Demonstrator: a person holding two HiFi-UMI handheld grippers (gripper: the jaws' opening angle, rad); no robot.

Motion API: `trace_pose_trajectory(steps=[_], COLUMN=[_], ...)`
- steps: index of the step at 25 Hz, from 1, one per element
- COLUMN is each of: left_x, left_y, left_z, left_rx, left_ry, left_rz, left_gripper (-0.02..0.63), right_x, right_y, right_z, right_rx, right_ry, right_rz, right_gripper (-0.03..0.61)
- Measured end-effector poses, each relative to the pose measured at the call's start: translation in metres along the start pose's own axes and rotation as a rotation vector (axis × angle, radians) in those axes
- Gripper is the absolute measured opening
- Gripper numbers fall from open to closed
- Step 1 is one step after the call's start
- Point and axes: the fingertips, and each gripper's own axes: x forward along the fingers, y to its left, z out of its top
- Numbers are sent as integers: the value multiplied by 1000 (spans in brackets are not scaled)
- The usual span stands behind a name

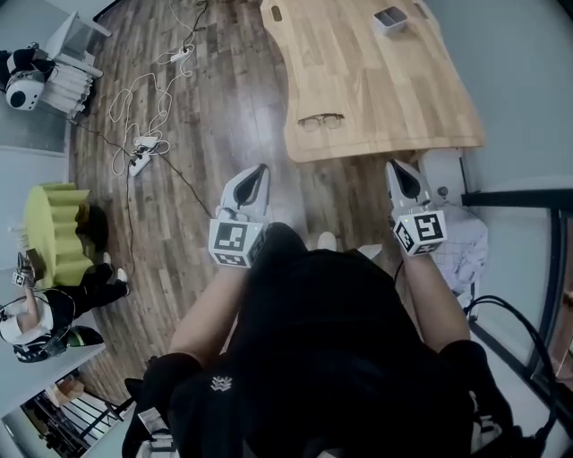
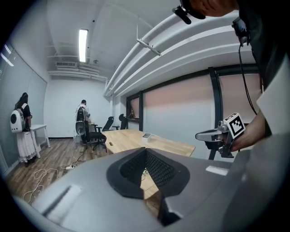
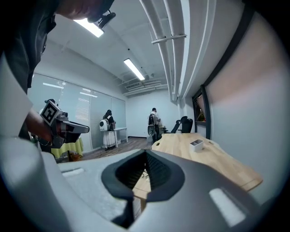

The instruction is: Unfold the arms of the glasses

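A pair of glasses [image 1: 320,122] lies near the front edge of the wooden table [image 1: 385,89]; from the head view I cannot make out how its arms stand. Both grippers hang in the air short of that edge, over the floor, and touch nothing. My left gripper [image 1: 257,176] is below and left of the glasses, its jaws shut with nothing between them. My right gripper [image 1: 401,172] is below and right of them, jaws also together and empty. In the left gripper view the closed jaw tips [image 2: 146,152] point at the table. The right gripper view shows its own closed tips [image 3: 146,154] likewise.
A small white box [image 1: 391,18] sits at the table's far end. Cables and a power strip [image 1: 139,162] lie on the wood floor to the left, near a yellow-green seat [image 1: 52,220]. Office chairs [image 2: 95,132] and standing people [image 2: 22,127] are further off. A black frame [image 1: 519,199] is at the right.
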Motion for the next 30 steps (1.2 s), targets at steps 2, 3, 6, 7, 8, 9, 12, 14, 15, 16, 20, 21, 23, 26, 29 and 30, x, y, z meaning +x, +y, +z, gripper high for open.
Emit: trace_pose_trajectory(steps=[2,3,6,7,8,9,12,14,15,16,20,21,23,26,29,30], left_x=[10,15,34,42,51,61,93,117,130,143,188,197,211,229,248,254], left_y=[-3,-5,-8,-7,-7,-6,-5,-3,-1,2,6,7,10,16,25,26], left_z=[-5,-6,-4,-3,-2,-2,2,4,5,5,7,7,5,-2,-14,-19], left_rx=[-5,-4,12,18,25,34,61,77,77,69,45,49,55,64,69,71], left_ry=[15,20,30,31,33,34,31,23,20,19,25,28,34,48,74,86], left_rz=[0,-5,-34,-43,-55,-71,-144,-189,-207,-225,-321,-344,-379,-427,-468,-482], left_gripper=[6,6,6,6,6,6,6,6,6,6,8,10,12,12,16,28], right_x=[4,4,9,12,15,18,24,29,32,36,57,64,81,111,141,151], right_y=[-5,-8,-18,-23,-27,-31,-42,-47,-50,-54,-70,-73,-75,-80,-85,-87], right_z=[-8,-13,-27,-30,-32,-34,-32,-26,-24,-24,-29,-28,-22,-16,-10,-7], right_rx=[12,20,46,55,63,72,92,84,75,64,74,83,90,84,48,29], right_ry=[23,33,57,60,63,66,71,70,71,75,113,120,136,151,151,155], right_rz=[13,11,-2,-6,-14,-27,-69,-79,-86,-98,-166,-177,-183,-188,-185,-180], right_gripper=[0,0,0,0,0,0,0,0,0,0,0,0,0,0,0,0])
